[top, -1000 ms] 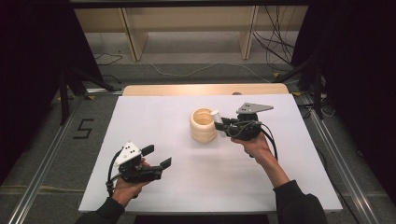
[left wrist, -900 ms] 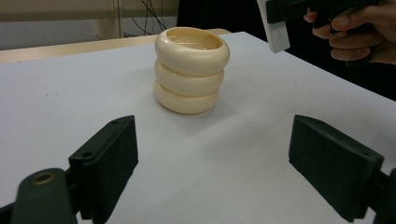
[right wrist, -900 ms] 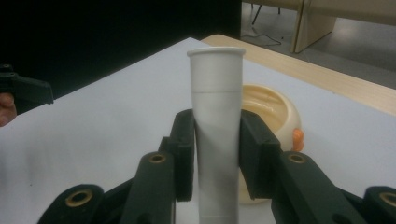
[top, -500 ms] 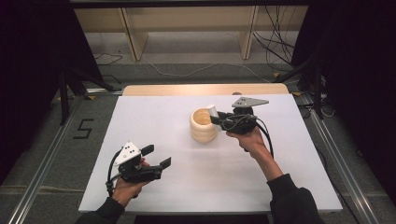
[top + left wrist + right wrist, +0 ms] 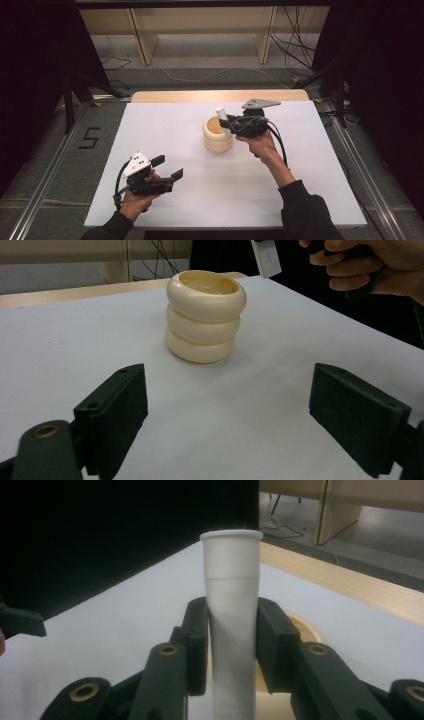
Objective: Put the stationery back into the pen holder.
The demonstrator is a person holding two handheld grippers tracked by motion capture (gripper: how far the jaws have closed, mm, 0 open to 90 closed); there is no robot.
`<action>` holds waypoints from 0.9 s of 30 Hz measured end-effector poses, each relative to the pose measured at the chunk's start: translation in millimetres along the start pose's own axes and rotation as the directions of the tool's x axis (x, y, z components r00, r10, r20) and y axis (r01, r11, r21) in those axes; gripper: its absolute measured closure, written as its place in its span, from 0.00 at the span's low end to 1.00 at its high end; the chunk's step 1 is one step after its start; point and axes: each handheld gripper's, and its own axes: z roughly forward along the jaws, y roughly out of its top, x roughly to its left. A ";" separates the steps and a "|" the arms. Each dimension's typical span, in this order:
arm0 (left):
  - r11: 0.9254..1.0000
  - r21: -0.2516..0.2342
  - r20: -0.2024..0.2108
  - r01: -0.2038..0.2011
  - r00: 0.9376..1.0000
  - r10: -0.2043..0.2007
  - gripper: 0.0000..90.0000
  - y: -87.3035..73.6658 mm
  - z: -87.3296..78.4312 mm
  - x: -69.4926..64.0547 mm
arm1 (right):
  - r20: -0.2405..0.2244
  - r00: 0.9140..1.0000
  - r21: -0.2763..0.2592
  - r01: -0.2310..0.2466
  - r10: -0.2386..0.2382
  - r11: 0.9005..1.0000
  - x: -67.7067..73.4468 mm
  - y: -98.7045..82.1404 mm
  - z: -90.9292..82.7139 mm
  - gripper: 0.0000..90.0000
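A cream holder (image 5: 218, 136) shaped like three stacked rings stands upright in the middle of the white table (image 5: 300, 175); its open top shows in the left gripper view (image 5: 205, 315). My right gripper (image 5: 226, 124) is shut on a white tube (image 5: 222, 116), which stands upright just above the holder's right rim. In the right gripper view the two pads press the tube (image 5: 232, 605) from both sides, with the holder (image 5: 305, 625) behind and below. My left gripper (image 5: 167, 167) rests open near the front left, its jaws (image 5: 232, 410) wide apart and aimed at the holder.
A wooden strip (image 5: 220, 95) runs along the table's far edge. Beyond it are shelf legs (image 5: 142, 42) and cables (image 5: 295, 55) on the floor. Metal rails (image 5: 45, 200) flank the table, and a "5" (image 5: 90, 137) marks the floor at left.
My right gripper has carried the white tube a little up and away from me, closer over the holder's rim. The left gripper has stayed where it was.
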 end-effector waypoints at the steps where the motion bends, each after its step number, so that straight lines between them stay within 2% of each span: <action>1: 1.000 -0.001 0.000 0.000 1.000 0.000 0.17 0.0 0.0 0.0 | 0.002 1.000 0.004 0.000 0.000 1.000 0.0 0.8 1.3 0.77; 8: 1.000 0.000 0.002 -0.002 1.000 0.002 0.17 0.0 0.4 -0.5 | 0.006 1.000 0.005 -0.010 0.010 1.000 0.9 7.2 12.1 0.76; 20: 1.000 -0.001 0.001 -0.001 1.000 0.001 0.17 0.2 -0.1 -0.1 | 0.025 1.000 0.014 0.005 -0.005 1.000 2.9 14.8 28.3 0.76; 27: 1.000 -0.002 0.000 -0.002 1.000 0.002 0.17 0.2 -0.4 -0.2 | 0.040 0.999 0.029 -0.014 0.013 0.999 -1.7 14.1 37.5 0.76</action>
